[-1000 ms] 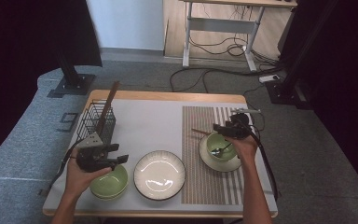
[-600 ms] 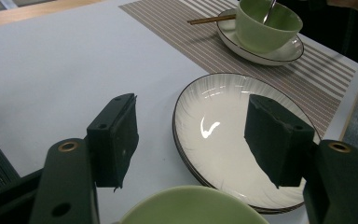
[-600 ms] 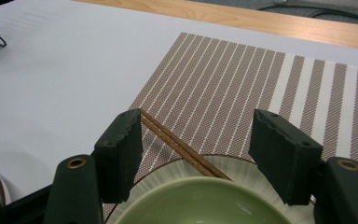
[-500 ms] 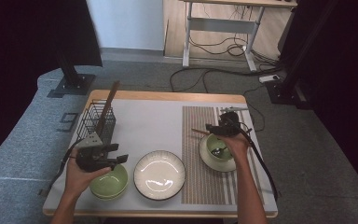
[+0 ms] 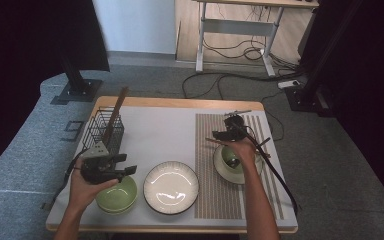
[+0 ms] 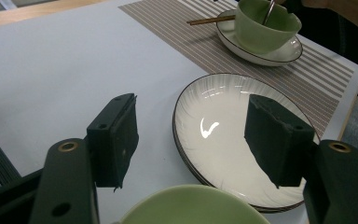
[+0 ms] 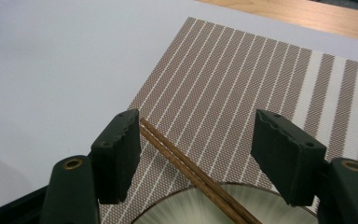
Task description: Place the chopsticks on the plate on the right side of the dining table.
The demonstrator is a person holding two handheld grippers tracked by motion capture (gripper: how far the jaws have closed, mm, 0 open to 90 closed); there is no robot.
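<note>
My left gripper [image 5: 124, 165] hovers open over a green bowl [image 5: 116, 196] at the table's front left. In the left gripper view its jaws [image 6: 191, 121] stand wide apart and frame a white ribbed plate [image 6: 223, 135], with the bowl's rim [image 6: 193, 205] just below. My right gripper [image 5: 221, 133] is open above the far edge of a saucer [image 5: 252, 172] that carries a green cup [image 5: 230, 156]. A pair of wooden chopsticks [image 7: 186, 170] rests on the saucer's rim [image 7: 168, 212] and runs between the right gripper's open jaws [image 7: 196, 122], close to the left one. Neither gripper holds anything.
A black wire basket [image 5: 102, 131] with a wooden utensil [image 5: 116, 112] stands at the back left. The saucer lies on a brown striped placemat [image 5: 215, 150] on the right. A spoon [image 6: 269, 10] stands in the cup [image 6: 263, 25]. Cables trail from both grippers.
My right gripper has moved left across the placemat, from beside the cup to its far left side over the chopsticks. The left gripper has stayed where it was.
</note>
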